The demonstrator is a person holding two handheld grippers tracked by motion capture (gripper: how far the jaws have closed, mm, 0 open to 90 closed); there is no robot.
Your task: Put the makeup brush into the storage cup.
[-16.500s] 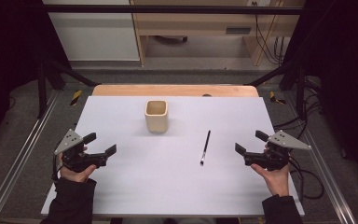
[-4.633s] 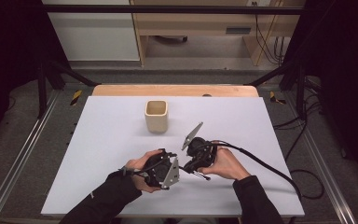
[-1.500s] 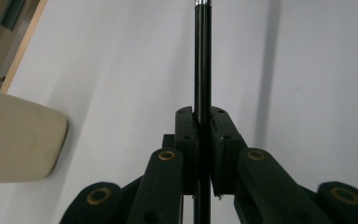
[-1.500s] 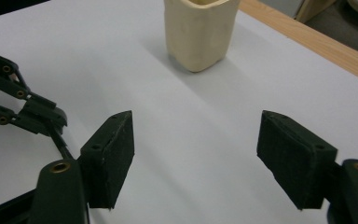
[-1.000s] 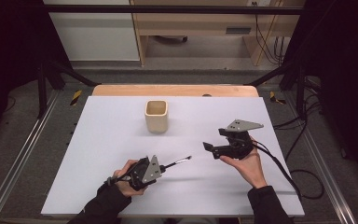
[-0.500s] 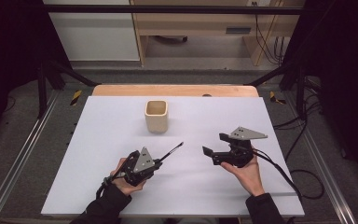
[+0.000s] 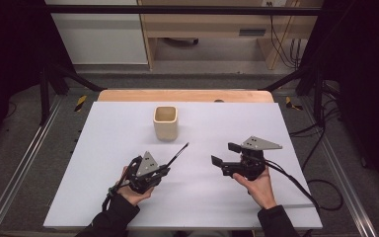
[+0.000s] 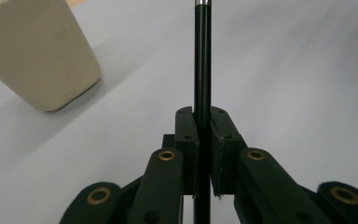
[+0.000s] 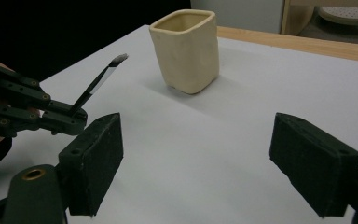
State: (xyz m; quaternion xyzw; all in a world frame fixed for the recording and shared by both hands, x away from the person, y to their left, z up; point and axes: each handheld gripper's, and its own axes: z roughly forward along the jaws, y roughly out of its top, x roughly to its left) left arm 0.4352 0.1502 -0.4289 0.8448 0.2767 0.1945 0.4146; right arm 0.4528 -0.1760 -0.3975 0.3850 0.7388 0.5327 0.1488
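Left gripper [image 7: 165, 170] clamped tight on black pen [image 7: 177, 153], jaws pressed to the shaft on both sides, pen raised off the white table [image 7: 103, 148] and angled up toward the cream cup [image 7: 166, 122], tip just short of it. Right gripper [image 7: 223, 154] spread wide, nothing between jaws, hovering right of the pen and apart from it.
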